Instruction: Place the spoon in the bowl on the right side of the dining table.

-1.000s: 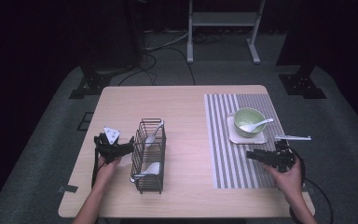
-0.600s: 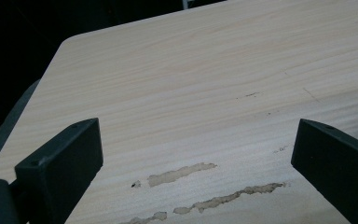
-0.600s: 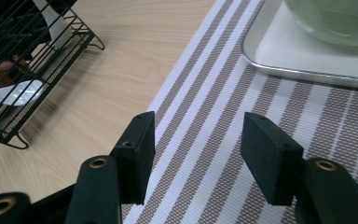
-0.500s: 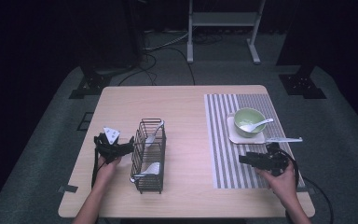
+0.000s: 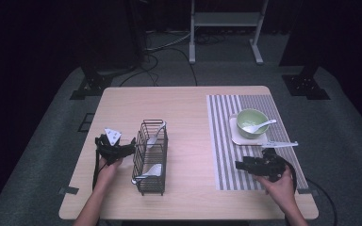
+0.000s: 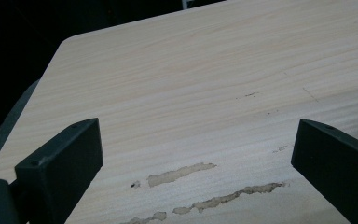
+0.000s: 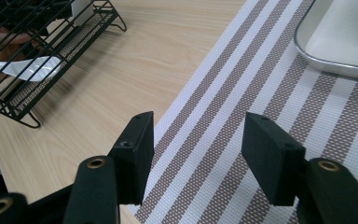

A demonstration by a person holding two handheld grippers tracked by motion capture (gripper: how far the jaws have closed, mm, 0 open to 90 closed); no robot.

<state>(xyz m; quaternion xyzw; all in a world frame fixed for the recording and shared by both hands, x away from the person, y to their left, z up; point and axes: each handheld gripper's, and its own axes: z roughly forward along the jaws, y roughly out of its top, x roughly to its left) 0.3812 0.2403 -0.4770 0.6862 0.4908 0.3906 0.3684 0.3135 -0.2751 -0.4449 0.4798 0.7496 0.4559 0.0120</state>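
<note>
The wire rack point(image 5: 151, 157) stands on the table point(image 5: 188, 108) with two white spoons point(image 5: 152, 170) in it, the left gripper point(image 5: 131, 147) released and empty just beside its wall. The right gripper point(image 5: 239, 165), also released and holding nothing, hovers over the striped mat point(image 5: 226, 141). As far as I can tell from here, a sweep toward the rack could snag the mat's edge or tip that light rack.

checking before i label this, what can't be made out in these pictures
- Green bowl: high view, inside too small to tell contents; right gripper view, cut off by the top edge above the tray.
- Wire basket: high view, white utensils behind the wires, kind unclear; left gripper view, cut off at the right edge.
- Left gripper: high view, too small to tell whether it touches the basket.
</note>
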